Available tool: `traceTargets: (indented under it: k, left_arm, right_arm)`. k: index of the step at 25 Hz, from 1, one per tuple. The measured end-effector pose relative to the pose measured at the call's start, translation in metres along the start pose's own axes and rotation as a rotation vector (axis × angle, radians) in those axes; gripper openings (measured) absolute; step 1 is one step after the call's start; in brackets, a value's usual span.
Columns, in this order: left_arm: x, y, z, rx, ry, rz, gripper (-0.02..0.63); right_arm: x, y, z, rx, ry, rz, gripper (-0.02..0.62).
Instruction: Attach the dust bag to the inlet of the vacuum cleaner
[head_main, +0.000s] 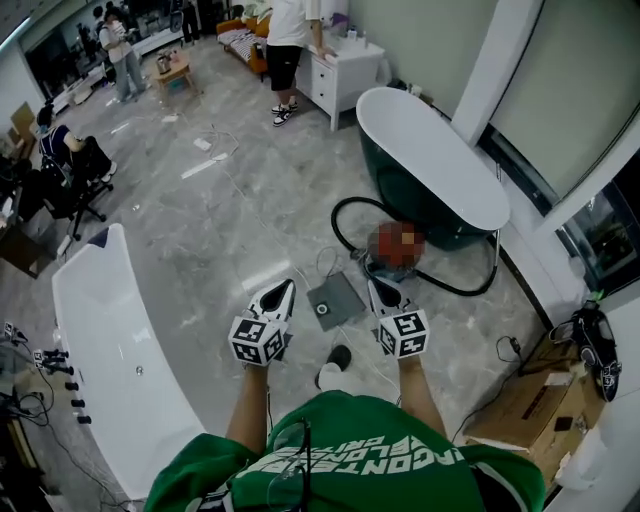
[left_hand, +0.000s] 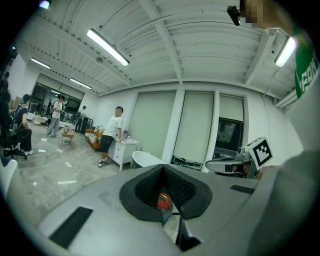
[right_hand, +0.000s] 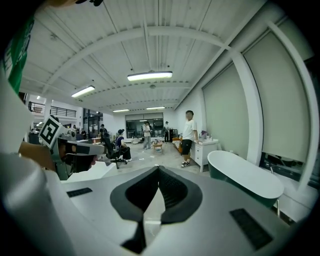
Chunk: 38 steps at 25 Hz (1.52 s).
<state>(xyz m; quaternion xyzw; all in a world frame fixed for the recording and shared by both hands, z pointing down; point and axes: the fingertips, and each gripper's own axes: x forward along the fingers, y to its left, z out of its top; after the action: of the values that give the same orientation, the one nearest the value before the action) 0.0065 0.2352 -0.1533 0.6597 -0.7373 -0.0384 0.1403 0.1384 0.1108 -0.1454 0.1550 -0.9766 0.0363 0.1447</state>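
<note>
A flat grey dust bag (head_main: 337, 299) with a round black-rimmed hole lies on the marble floor between my two grippers. Just beyond it stands the vacuum cleaner (head_main: 385, 266), its red top patched over, and its black hose (head_main: 347, 207) loops behind it. My left gripper (head_main: 283, 287) hangs above the floor left of the bag, with its jaws closed and holding nothing. My right gripper (head_main: 378, 287) hovers right of the bag, close to the vacuum, shut and empty. In the left gripper view the closed jaws (left_hand: 163, 167) frame a bit of the red vacuum (left_hand: 164, 201). The right gripper view shows meeting jaws (right_hand: 158, 169).
A dark green bathtub (head_main: 430, 150) stands behind the vacuum. A long white bathtub (head_main: 110, 330) lies at the left. Cardboard boxes (head_main: 520, 410) sit at the right. A person (head_main: 285, 50) stands by a white cabinet (head_main: 345, 70) farther back, and an office chair (head_main: 80, 170) is at the left.
</note>
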Motion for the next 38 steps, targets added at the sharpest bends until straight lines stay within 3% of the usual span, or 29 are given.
traceTargets:
  k: [12, 24, 31, 38]
  left_arm:
    - [0.115, 0.045, 0.034, 0.028, 0.038, -0.061, 0.003]
    - [0.176, 0.066, 0.029, 0.030, 0.104, -0.118, 0.004]
    - [0.214, 0.093, 0.027, 0.043, 0.135, -0.226, 0.005]
    - [0.239, 0.121, 0.034, 0.072, 0.171, -0.399, 0.003]
  right_arm:
    - [0.089, -0.076, 0.042, 0.013, -0.006, -0.012, 0.008]
    - [0.123, -0.122, 0.028, 0.092, 0.016, -0.071, 0.009]
    - [0.146, -0.127, 0.036, 0.125, -0.012, -0.123, 0.008]
    - [0.175, -0.109, 0.059, 0.162, -0.051, -0.207, 0.008]
